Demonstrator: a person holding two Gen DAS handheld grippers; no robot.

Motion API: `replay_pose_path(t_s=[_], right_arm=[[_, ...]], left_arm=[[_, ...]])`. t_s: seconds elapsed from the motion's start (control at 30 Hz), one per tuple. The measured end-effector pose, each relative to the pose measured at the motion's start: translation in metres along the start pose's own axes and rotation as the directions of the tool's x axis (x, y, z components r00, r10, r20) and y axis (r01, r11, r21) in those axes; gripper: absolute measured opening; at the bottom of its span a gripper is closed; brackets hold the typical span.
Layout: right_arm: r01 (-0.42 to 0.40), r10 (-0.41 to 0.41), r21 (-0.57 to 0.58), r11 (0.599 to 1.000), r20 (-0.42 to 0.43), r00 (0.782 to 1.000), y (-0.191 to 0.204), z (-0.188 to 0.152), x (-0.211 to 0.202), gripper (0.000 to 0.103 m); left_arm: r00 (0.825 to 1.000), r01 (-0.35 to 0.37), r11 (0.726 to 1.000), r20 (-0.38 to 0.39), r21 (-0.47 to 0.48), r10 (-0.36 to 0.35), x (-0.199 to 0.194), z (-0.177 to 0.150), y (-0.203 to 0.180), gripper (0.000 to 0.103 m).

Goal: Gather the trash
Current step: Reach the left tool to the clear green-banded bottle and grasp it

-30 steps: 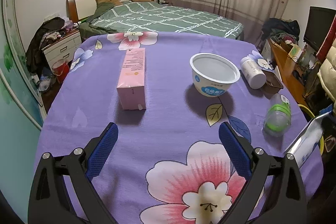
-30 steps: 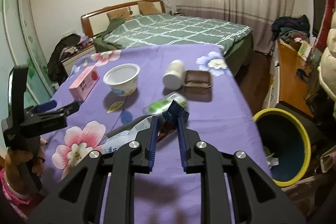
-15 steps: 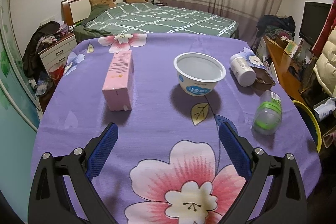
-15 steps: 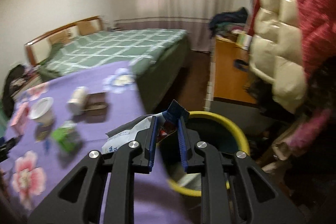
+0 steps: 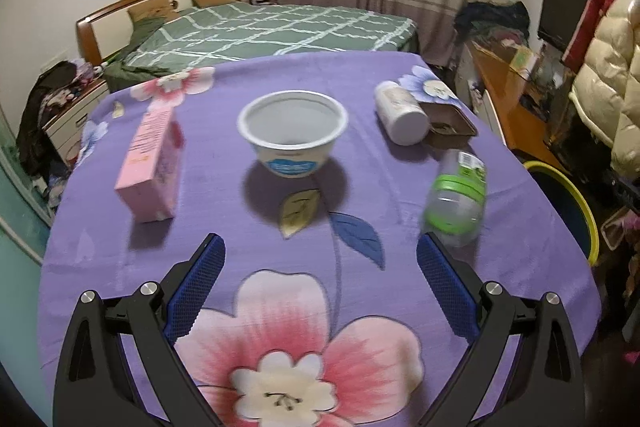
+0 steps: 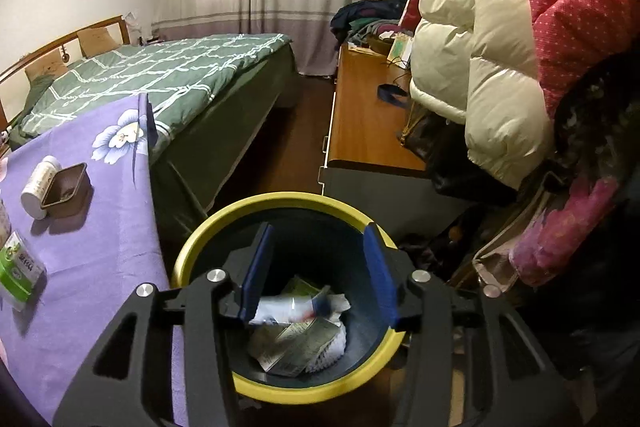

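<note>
My right gripper (image 6: 318, 269) hangs over the yellow-rimmed dark bin (image 6: 280, 201), its jaws opening. The white wrapper (image 6: 298, 309) is loose below the pads, blurred, among papers in the bin. My left gripper (image 5: 320, 283) stands open above the purple flowered tablecloth (image 5: 240, 239) with nothing between its fingers. On the table ahead are a pink carton (image 5: 154, 163), a white bowl-shaped cup (image 5: 292, 131), a white bottle on its side (image 5: 400, 111), a small brown tray (image 5: 450, 123) and a clear bottle with a green label (image 5: 456, 199), close to the right finger.
The bin (image 5: 568, 203) stands on the floor off the table's right edge. A wooden desk (image 6: 360, 115) and hanging puffy coats (image 6: 500, 47) crowd the right side. A green checked bed (image 5: 272, 31) lies behind the table.
The right gripper swung from the table to above the bin and opened; the wrapper left its pads and dropped in. The left gripper shifted right along the table, nearer the green-labelled bottle.
</note>
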State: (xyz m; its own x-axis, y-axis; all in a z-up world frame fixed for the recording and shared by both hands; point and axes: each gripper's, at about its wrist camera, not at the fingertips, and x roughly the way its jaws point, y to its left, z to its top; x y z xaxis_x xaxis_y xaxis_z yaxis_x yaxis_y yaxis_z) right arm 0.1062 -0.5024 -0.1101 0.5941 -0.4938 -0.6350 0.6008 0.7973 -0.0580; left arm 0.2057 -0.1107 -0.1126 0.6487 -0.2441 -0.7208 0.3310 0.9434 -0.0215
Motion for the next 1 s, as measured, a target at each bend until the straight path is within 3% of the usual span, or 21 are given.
replay_pose_path(t_s=[0.37,0.67,0.87,1.0], right_arm=[[-0.165,0.165,-0.056,0.985,0.004,0.986,0.043,-0.007,-0.013,0.05],[-0.194,0.193,-0.044,0.98,-0.022,0.981,0.045,-0.011,-0.006,0.05],[-0.191,0.19,-0.03,0.981,-0.021,0.981,0.039,-0.012,-0.003,0.05],[-0.202,0.201,-0.023,0.979,-0.029,0.979,0.037,-0.014,0.0,0.05]], left_arm=[[0.995,0.09,0.989,-0.051,0.115,-0.084,0.03,0.017,-0.055,0.095],[0.984,0.149,0.976,-0.117,0.162,-0.131,0.067,0.03,-0.085,0.095],[0.982,0.151,0.974,-0.139,0.169,-0.128,0.084,0.032,-0.095,0.095],[0.98,0.154,0.973,-0.15,0.17,-0.129,0.092,0.032,-0.101,0.089]])
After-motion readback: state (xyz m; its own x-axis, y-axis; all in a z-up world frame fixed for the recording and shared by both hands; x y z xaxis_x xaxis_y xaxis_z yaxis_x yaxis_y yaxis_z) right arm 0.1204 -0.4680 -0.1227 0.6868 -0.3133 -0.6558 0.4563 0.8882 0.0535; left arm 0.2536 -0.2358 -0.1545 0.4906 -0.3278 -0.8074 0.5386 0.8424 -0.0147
